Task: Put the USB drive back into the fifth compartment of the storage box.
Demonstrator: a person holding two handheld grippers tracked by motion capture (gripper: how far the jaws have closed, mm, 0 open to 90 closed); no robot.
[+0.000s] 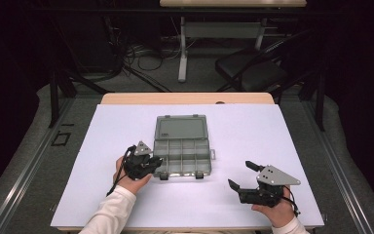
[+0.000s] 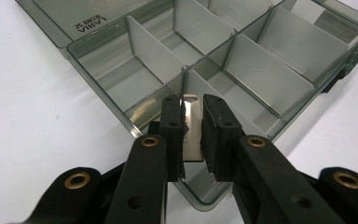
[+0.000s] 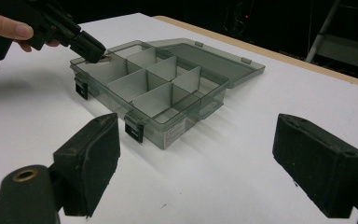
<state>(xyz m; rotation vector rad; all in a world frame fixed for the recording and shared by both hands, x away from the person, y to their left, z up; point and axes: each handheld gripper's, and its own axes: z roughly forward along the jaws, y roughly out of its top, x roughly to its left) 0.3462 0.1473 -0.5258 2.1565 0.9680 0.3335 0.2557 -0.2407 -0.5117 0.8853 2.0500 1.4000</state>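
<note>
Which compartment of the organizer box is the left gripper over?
The near-left corner compartment of the organizer box; the left gripper holds a small metal plate there.

Lab: cable tangle (image 1: 141, 56), dark rig frames (image 1: 53, 92)

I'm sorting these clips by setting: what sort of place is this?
Probably a lab or workshop recording station: a white-topped table, tangled floor cables under a bare desk frame, and a black folding chair behind.

A white tabletop (image 1: 253, 146) is seen in front; behind it a black chair (image 1: 253, 70), tangled cables (image 1: 141, 56) and a second table's leg (image 1: 182, 46).
</note>
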